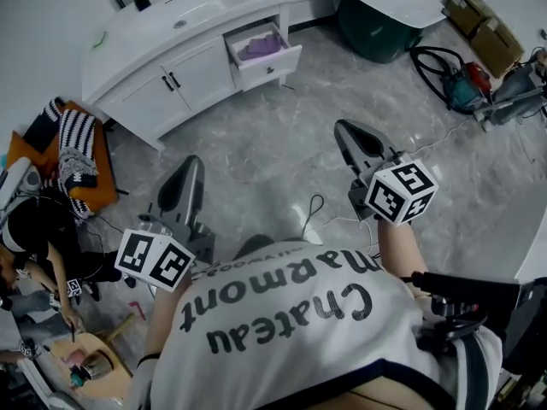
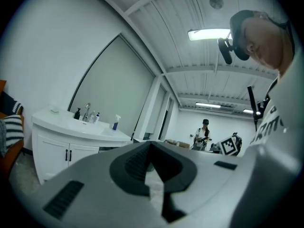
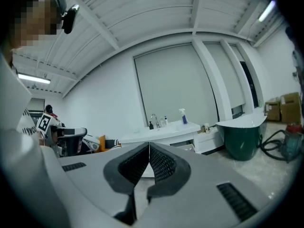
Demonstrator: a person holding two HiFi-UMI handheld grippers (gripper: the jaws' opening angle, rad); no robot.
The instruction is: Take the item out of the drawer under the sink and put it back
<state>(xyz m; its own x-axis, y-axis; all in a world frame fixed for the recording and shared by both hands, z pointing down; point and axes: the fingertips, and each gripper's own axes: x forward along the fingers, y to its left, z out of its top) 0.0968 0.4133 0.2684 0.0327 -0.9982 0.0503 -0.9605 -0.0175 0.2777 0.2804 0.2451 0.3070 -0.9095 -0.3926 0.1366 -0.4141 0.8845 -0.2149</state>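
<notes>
Drawer (image 1: 291, 61) under the sink (image 1: 201, 8) is pulled out of the white cabinet (image 1: 184, 84). A lilac item (image 1: 259, 48) is seen lying inside it, filling most of the drawer. The two cabinet doors left of the drawer are shut.

Left gripper (image 1: 193, 164) and right gripper (image 1: 345, 131) are held over the grey floor (image 1: 273, 143), well apart from the drawer, both pointed toward the cabinet.
- Left jaws: tips closed together, nothing held.
- Right jaws: pressed fully together, nothing held.

A spray bottle (image 3: 183, 116) is stood at the back of the sink, near the tap (image 3: 153, 119). A dark green tub (image 1: 376, 28) with a white rim is placed right of the cabinet; its contents cannot be made out. Cardboard boxes (image 1: 479, 20) are stacked further right.
</notes>
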